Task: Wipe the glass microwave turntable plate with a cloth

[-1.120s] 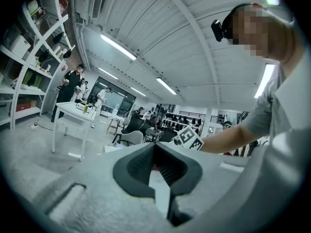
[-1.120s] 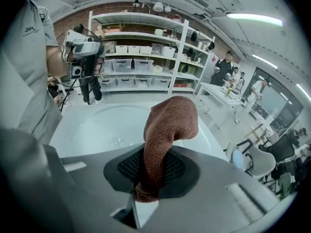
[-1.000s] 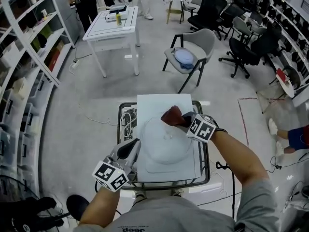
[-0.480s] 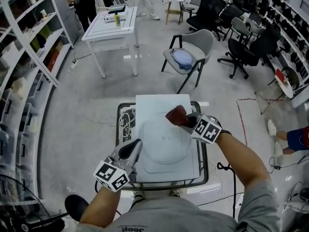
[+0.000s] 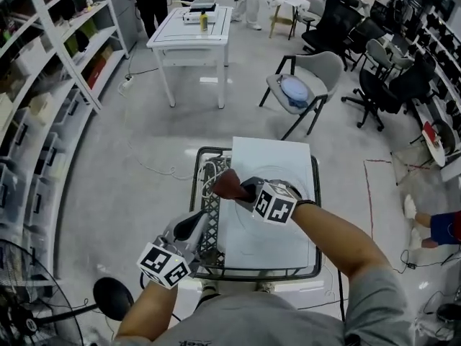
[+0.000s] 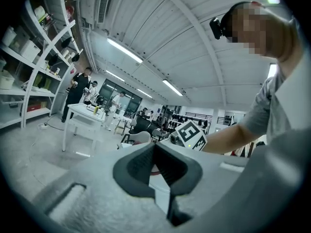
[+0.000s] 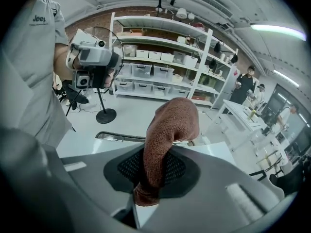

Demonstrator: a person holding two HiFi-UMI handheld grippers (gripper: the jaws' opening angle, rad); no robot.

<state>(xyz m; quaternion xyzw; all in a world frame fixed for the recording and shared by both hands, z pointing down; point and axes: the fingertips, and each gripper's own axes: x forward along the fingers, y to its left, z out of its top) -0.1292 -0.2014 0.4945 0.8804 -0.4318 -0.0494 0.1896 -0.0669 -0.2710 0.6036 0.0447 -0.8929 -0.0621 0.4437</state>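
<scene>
1. The clear round glass turntable plate (image 5: 248, 229) lies flat on a white rectangular board (image 5: 277, 161). Its outline is faint in the head view, and its 3 o'clock side is hidden under the person's right forearm (image 5: 338, 240).
2. The rust-brown woven cloth (image 5: 227, 184) (image 7: 170, 125) sits at about 10 o'clock from the plate. It is bunched over the board's left edge, and no view shows whether it touches the glass.
3. The right gripper (image 5: 243, 188) (image 7: 154, 165) is clenched on that cloth. In the right gripper view the fabric is pinched between the dark ribbed pads and rises past the tips in a folded hump.
4. The left gripper (image 5: 194, 224) (image 6: 158, 152) is at about 8 o'clock from the plate, off the board and just beside the cart's left side. Its jaws are pressed together with nothing between them, and the tips point toward the cloth.
5. A black metal wire cart (image 5: 209, 229) carries the board, its rim showing all round the white surface.
6. On the grey floor farther out:
   - A white rectangular table (image 5: 191, 34) stands at 11 o'clock.
   - A grey chair (image 5: 317, 71) with a pale blue thing on its seat stands at 1 o'clock.
   - A row of black office chairs (image 5: 378, 67) is at 2 o'clock.
   - White open shelving (image 5: 43, 85) loaded with boxes runs along 9 to 10 o'clock.
   - A black floor fan (image 5: 29, 294) is at 8 o'clock, near the picture's corner.
</scene>
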